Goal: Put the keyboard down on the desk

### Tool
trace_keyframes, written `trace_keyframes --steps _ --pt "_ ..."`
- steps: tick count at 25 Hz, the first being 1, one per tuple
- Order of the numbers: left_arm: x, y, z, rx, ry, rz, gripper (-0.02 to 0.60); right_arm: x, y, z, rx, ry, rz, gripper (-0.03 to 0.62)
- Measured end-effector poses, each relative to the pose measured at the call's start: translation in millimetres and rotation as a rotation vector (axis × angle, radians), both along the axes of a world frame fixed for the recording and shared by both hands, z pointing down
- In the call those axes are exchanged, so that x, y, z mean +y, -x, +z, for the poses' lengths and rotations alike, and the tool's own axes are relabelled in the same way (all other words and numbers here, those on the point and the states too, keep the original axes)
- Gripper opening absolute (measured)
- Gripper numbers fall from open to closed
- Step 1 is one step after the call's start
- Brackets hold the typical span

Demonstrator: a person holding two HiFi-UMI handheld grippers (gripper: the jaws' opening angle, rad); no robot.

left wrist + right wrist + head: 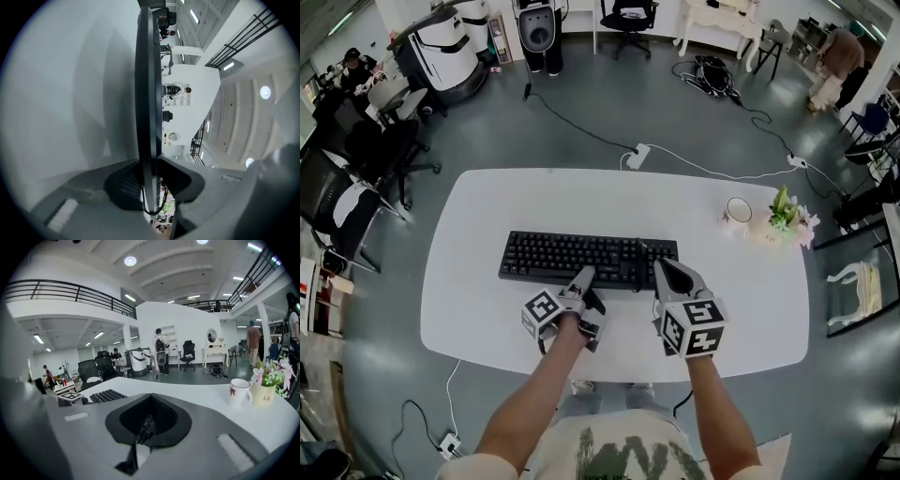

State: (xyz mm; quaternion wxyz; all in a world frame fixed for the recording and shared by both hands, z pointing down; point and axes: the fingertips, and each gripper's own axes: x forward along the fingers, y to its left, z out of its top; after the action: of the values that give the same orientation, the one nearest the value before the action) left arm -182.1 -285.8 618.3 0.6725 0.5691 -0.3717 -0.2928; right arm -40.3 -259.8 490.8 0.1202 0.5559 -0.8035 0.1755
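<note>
My head cam looks steeply down from above onto the whole desk [478, 300], w/ room floor all around. Left gripper [584, 275] cam is rolled on its side, v. close along the keyboard [581, 255] edge, facing far wall & ceiling. Right gripper [662, 268] cam sits upright, low over the desk, facing across it. Head & right cams share keyboard, mug [738, 210], flower pot [783, 223].

The left gripper [584, 274] and right gripper [661, 267] have grey moulded housings that taper to paired jaws. Each carries a cube faced with black-and-white square markers: left cube [542, 312], right cube [694, 328]. The recess between the jaws is dark. The operator wears a pale short-sleeved top [619, 450] with a dark green print.
</note>
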Motion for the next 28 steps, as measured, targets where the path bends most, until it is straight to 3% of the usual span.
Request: trace_keyframes --steps 3,14,28 --pt "0.0 0.1 5.3 -0.015 0.042 -0.02 0.11 -1.8 2.5 2.4 0.001 0.002 -0.025 -0.002" --pt "-1.5 0.7 14.0 -0.046 0.133 -0.068 0.268 -6.8 5.7 7.7 0.006 0.02 -0.084 -0.002" --pt "-3.7 0.4 14.9 -0.089 0.272 -0.046 0.305 -12.3 5.3 12.4 -0.008 0.037 -0.096 -0.002"
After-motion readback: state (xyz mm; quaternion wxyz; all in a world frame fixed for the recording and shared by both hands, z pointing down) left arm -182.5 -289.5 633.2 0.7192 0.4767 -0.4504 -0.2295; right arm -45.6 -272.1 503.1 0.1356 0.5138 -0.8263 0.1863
